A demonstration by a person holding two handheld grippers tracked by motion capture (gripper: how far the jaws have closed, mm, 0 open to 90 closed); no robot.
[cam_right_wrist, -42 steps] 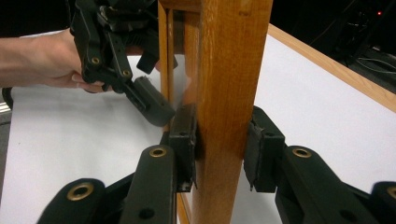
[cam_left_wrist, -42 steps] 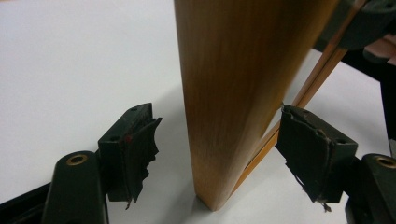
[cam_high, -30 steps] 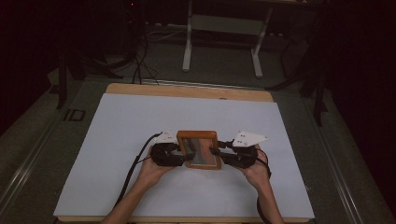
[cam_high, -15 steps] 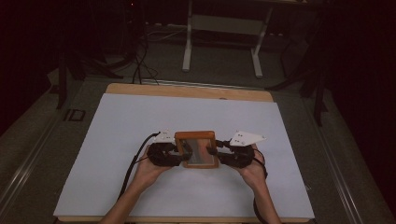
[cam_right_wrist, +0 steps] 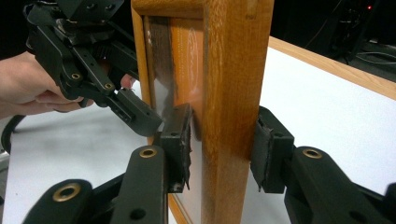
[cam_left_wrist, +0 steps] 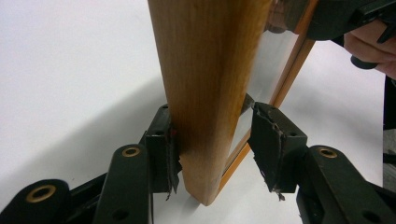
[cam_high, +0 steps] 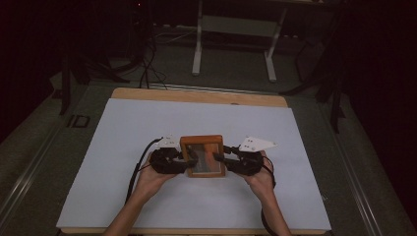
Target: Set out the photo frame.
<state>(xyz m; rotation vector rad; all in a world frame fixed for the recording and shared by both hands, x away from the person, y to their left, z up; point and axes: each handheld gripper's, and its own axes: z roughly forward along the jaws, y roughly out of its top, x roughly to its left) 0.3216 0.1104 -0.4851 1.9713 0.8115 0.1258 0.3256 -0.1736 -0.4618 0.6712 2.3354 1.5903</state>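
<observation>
Wooden picture frame (cam_high: 202, 156) with an orange-brown border and a glass pane stands between the two grippers on the white surface (cam_high: 123, 132), near the person's edge. Left gripper (cam_left_wrist: 212, 149) straddles the frame's left side: one pad (cam_left_wrist: 161, 154) touches the wood, the other (cam_left_wrist: 268, 140) stands clear of the glass, so the jaws are partly open after closing a little. Right gripper (cam_right_wrist: 223, 149) straddles the right side, its jaws having just widened, with both pads at the wood and only slight gaps; I cannot tell whether they press.

Wooden frame (cam_right_wrist: 236, 93) between hand-held gripper (cam_right_wrist: 223, 151) jaws
</observation>
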